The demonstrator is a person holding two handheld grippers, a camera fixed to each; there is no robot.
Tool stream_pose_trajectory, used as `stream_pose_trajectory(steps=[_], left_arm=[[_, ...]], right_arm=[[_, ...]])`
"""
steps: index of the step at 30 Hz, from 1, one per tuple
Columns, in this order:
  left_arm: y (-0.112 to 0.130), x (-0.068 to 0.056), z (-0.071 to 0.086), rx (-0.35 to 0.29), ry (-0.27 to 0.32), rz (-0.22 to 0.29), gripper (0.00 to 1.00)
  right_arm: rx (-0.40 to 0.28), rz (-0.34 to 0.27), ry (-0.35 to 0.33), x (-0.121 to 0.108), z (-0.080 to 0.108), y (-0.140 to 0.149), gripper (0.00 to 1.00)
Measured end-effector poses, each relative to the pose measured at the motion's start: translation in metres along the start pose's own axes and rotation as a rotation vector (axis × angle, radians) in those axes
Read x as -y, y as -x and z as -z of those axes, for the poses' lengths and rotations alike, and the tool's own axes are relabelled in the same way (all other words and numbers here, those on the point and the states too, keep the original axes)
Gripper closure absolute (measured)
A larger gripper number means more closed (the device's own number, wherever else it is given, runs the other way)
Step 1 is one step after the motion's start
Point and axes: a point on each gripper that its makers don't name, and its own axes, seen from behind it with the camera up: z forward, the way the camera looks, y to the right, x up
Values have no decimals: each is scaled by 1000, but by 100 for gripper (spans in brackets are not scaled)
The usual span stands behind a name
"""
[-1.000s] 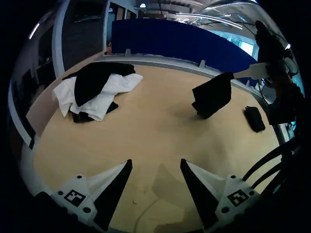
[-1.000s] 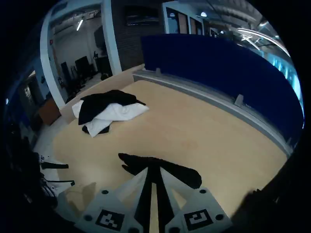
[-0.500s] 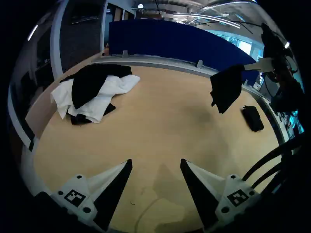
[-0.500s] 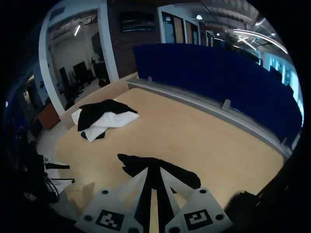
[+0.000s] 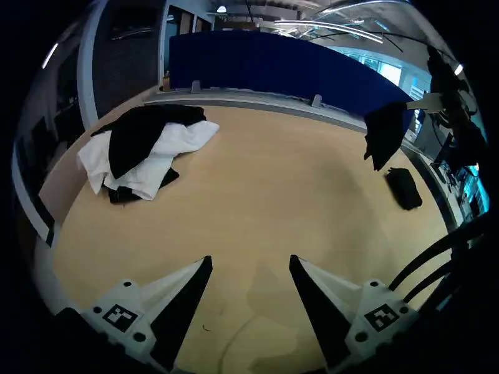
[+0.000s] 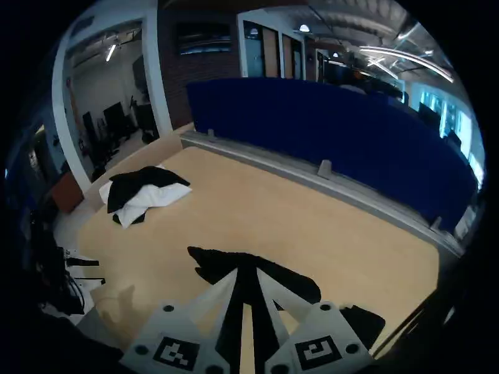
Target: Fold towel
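The right gripper (image 6: 248, 271) pinches a black towel (image 6: 293, 283) aloft; the wide-open, empty left gripper (image 5: 249, 262) likely must catch a hanging corner next.

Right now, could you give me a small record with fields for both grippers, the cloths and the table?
left gripper: open, empty, above the light wooden table
right gripper: shut on the limp black towel, which hangs clear of the table
pile: crumpled black and white towels, far left in the left gripper view
other: small black folded item lying on the table near its right edge
background: dark blue partition wall behind the table
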Motion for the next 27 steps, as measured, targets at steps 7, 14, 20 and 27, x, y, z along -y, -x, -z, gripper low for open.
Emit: stream_pose_trajectory(steps=[7,14,20,27], left_arm=[[2,-3,0,8,-3,-2,8],[3,-6,-3,17,-13,3,8],[3,-8,-4,23,-20,3,9],[0,-11,-4,29,-31,-2,8]], right_arm=[[11,-11,50,-50,11,2,93],[24,-16,88,-94,15,4,93],[37,-33,101,-122,12,11,94],[61,-32,118,-154,10,20,94]])
